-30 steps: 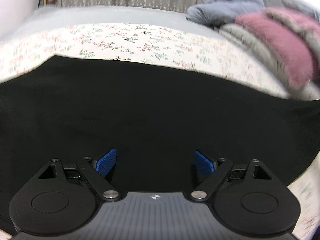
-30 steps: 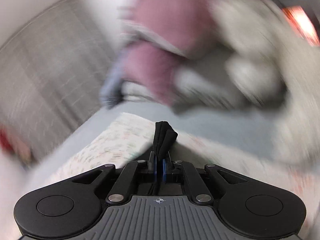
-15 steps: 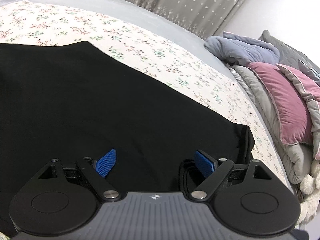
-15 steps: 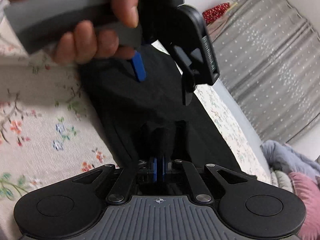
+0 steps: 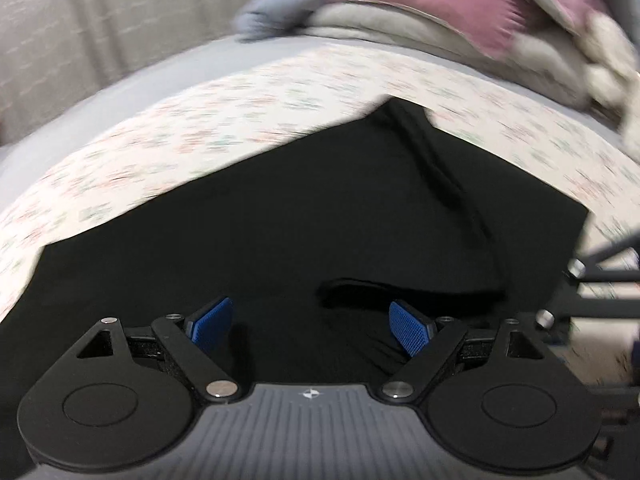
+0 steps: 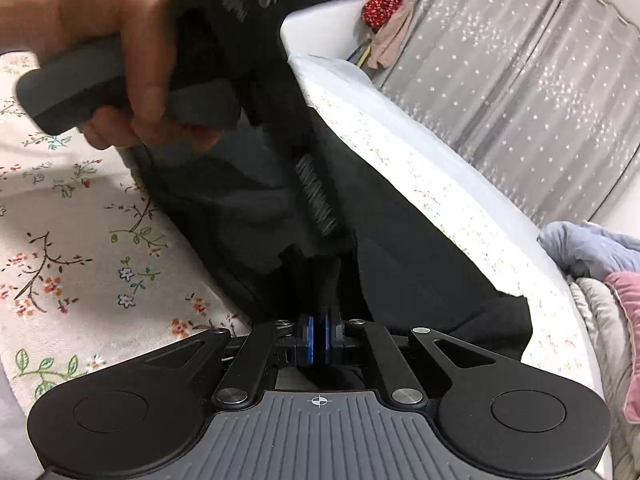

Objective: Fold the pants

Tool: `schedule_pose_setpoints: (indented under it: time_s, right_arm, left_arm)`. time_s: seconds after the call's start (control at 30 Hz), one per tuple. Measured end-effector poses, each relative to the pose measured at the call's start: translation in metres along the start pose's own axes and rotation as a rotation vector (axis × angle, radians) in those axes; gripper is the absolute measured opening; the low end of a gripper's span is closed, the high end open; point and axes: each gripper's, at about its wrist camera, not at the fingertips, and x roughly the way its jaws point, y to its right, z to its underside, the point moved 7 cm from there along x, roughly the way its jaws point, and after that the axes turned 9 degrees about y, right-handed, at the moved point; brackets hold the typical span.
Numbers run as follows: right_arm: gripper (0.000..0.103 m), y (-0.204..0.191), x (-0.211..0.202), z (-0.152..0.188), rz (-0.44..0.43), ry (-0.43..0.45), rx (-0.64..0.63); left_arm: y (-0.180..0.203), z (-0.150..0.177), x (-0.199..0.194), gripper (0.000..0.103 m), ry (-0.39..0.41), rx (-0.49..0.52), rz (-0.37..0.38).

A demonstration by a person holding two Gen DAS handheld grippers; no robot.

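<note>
Black pants (image 5: 280, 232) lie spread on the floral bedsheet (image 5: 248, 120), with a folded-over layer and a raised seam on the right. My left gripper (image 5: 310, 326) is open, its blue pads (image 5: 210, 324) just above the black fabric, holding nothing. My right gripper (image 6: 319, 334) is shut on a bunch of the black pants (image 6: 420, 248) at their near edge. In the right wrist view the left gripper's body (image 6: 248, 40) and the hand holding it hover over the pants.
A pile of grey, pink and blue bedding (image 5: 440, 12) lies at the far end of the bed and also shows in the right wrist view (image 6: 600, 264). A grey curtain (image 6: 520, 80) hangs behind the bed. Floral sheet (image 6: 60, 240) lies left of the pants.
The left gripper has swung round over the pants and now faces the bedding pile, still open. The right gripper keeps its hold on the fabric, and the left tool looms closer to it.
</note>
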Motion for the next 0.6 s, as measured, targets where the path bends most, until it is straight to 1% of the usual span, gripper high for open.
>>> schedule_pose_setpoints:
  time_s: [0.03,0.17,0.23,0.27,0.3,0.33,0.37,0.43,0.47,0.5,0.53,0.6]
  right_arm:
    - [0.005,0.000,0.000,0.001,0.002,-0.001,-0.001]
    - [0.005,-0.009,-0.008,0.007,0.013,0.004,-0.008]
    - [0.005,-0.011,-0.009,0.007,0.019,0.005,-0.009]
    - [0.005,-0.012,-0.009,0.007,0.022,0.003,-0.011]
    - [0.005,-0.013,-0.010,0.006,0.024,0.003,-0.012]
    - [0.005,-0.013,-0.011,0.004,0.025,0.004,-0.013]
    - [0.005,-0.013,-0.011,0.002,0.028,0.007,-0.013]
    - [0.005,-0.015,-0.013,-0.003,0.033,0.013,-0.006]
    - [0.002,-0.015,-0.013,-0.005,0.028,0.017,0.000]
    - [0.000,-0.017,-0.013,-0.008,0.022,0.021,0.004]
    - [0.000,-0.019,-0.013,-0.010,0.021,0.023,-0.001]
    - [0.000,-0.023,-0.014,-0.013,0.029,0.031,-0.025]
  left_arm:
    - [0.002,-0.001,0.003,0.103,0.003,0.019,0.014]
    - [0.002,-0.009,0.024,0.103,-0.005,0.086,0.021]
    - [-0.001,-0.016,0.034,0.103,0.001,0.086,-0.003]
    - [0.000,-0.021,0.036,0.095,0.016,0.087,-0.029]
    - [-0.005,-0.026,0.039,0.093,0.024,0.080,-0.067]
    - [-0.013,-0.030,0.042,0.093,0.019,0.045,-0.103]
    - [-0.022,-0.032,0.041,0.093,0.023,-0.018,-0.132]
    - [-0.048,-0.032,0.043,0.093,0.027,-0.199,-0.199]
    - [-0.063,-0.029,0.043,0.092,0.027,-0.287,-0.230]
    - [-0.076,-0.025,0.041,0.092,0.035,-0.361,-0.242]
    - [-0.085,-0.022,0.039,0.092,0.042,-0.431,-0.225]
    - [-0.097,-0.013,0.037,0.092,0.054,-0.593,-0.123]
